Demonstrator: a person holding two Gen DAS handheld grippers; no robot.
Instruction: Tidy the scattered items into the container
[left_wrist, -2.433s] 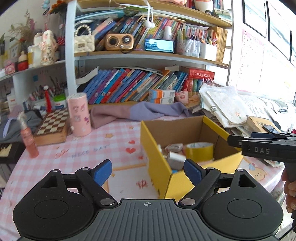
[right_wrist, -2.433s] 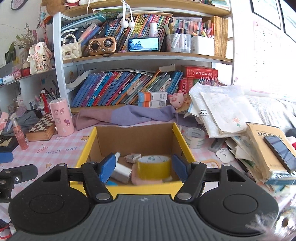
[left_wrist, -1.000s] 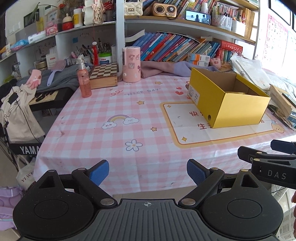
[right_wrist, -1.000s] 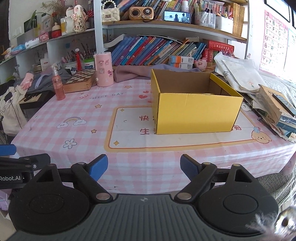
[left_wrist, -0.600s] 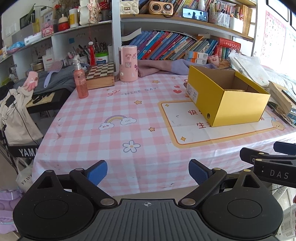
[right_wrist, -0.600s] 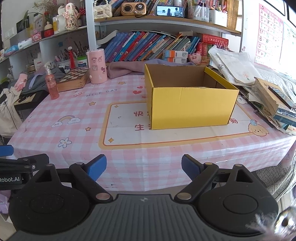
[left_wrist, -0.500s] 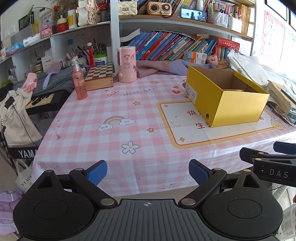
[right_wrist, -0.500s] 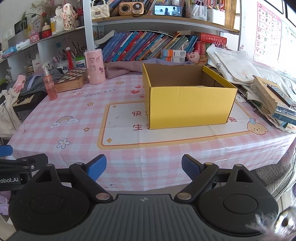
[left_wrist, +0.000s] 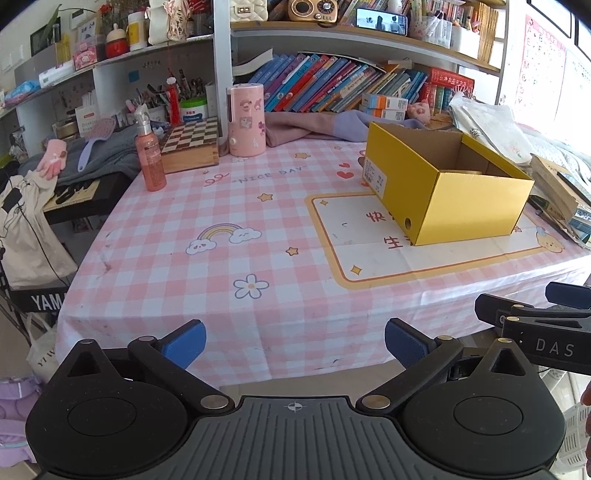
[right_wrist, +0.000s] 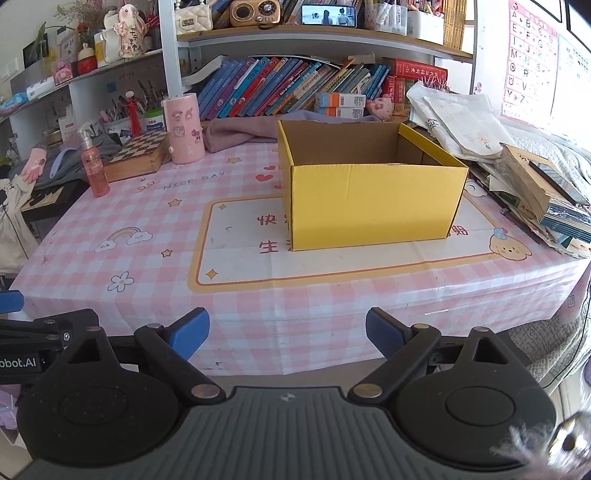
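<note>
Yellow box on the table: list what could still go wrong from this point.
1. The yellow box hides its contents from both views, so nothing confirms everything is inside.
2. Left gripper and right gripper, jaws opening and empty, hang off the table's edge; reaching back could nudge the box or the pink spray bottle.

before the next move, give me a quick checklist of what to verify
1. Left claw empty: ok, jaws opening, nothing between them.
2. Right claw empty: ok, jaws opening, nothing between them.
3. Yellow box upright and open on top: ok.
4. Checked tablecloth in front of the box free of scattered items: ok.
5. Contents of the box: cannot tell, the near wall hides the inside.
6. Claws clear of the table edge: ok, both sit back from it.
</note>
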